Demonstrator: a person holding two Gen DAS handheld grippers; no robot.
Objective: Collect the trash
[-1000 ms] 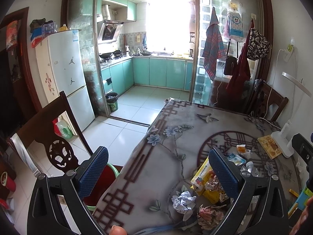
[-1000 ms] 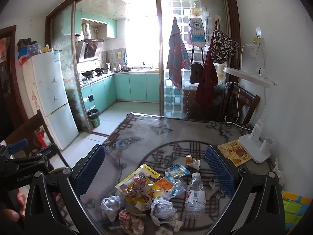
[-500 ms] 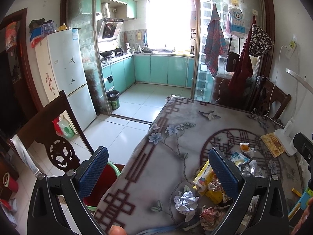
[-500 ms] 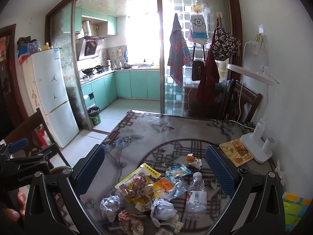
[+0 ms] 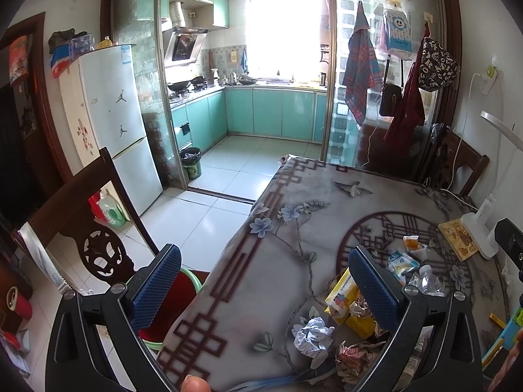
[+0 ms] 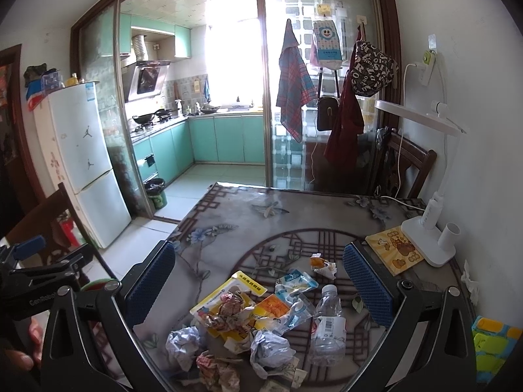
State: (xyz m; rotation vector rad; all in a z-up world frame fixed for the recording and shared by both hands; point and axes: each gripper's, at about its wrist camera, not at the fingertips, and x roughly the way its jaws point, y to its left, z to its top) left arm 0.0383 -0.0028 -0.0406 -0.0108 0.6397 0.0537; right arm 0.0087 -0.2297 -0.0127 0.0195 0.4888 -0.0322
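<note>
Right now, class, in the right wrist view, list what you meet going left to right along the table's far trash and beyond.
Yellow snack packet → blue-and-white wrapper → small orange wrapper → yellow cartoon card → white lamp base.

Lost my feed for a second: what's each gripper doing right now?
Left gripper: open, holding nothing.
Right gripper: open, holding nothing, above the trash pile.
</note>
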